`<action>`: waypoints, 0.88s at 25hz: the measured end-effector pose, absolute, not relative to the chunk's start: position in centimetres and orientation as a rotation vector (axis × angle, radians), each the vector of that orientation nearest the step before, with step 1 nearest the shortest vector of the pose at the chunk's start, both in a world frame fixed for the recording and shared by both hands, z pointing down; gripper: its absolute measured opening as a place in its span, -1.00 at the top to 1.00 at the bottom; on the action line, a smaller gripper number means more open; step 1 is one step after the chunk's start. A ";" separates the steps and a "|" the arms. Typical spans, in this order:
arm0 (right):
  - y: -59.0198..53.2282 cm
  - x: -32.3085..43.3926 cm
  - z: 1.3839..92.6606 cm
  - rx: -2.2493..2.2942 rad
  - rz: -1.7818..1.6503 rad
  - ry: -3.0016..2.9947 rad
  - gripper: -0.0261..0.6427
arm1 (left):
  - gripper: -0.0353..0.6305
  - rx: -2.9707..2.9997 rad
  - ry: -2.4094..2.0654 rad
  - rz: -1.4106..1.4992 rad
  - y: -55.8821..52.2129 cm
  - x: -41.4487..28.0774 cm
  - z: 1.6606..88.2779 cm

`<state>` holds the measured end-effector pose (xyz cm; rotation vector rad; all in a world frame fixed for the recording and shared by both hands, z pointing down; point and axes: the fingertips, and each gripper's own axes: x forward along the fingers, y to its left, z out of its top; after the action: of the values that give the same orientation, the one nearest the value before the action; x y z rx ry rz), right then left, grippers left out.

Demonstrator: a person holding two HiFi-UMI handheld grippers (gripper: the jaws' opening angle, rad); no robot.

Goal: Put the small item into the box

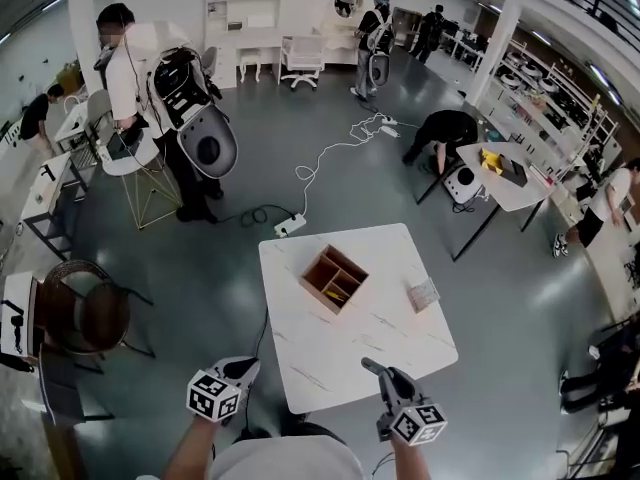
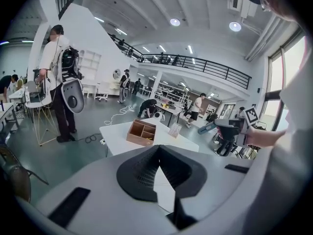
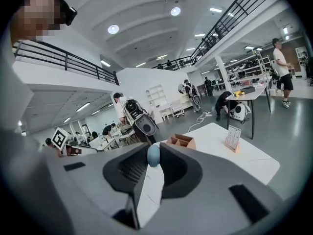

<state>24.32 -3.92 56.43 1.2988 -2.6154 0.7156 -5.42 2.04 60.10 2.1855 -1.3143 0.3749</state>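
Note:
A wooden box [image 1: 333, 278] with open compartments stands on the white marble table [image 1: 330, 368]; it also shows as the box [image 2: 142, 132] and the box [image 3: 181, 141] in the gripper views. My right gripper [image 3: 153, 152] is shut on a small blue-grey rounded item [image 3: 153, 155], pinched at the jaw tips. In the head view the right gripper [image 1: 378, 371] hovers at the table's near edge, well short of the box. My left gripper [image 2: 158, 149] has its jaws closed together with nothing between them; the left gripper [image 1: 243, 370] hangs off the table's near left corner.
A small upright card stand [image 1: 423, 294] sits on the table right of the box. A dark chair [image 1: 85, 313] is at the left. A power strip [image 1: 290, 225] and cable lie on the floor beyond the table. Several people stand or crouch farther back.

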 end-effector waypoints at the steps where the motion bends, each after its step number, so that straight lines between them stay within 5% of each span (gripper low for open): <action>1: -4.7 24.4 56.6 1.286 0.718 -2.621 0.67 | 0.85 2.177 -1.322 0.375 1.6 -5.2 60.2; 22: -13.5 25.9 60.7 1.163 0.816 -2.639 0.67 | 0.85 2.112 -1.375 0.450 -5.7 -2.3 61.5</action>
<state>25.94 -13.52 60.70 1.1632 -2.6393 0.8157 -2.34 -5.68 61.45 2.1119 -1.3746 0.4500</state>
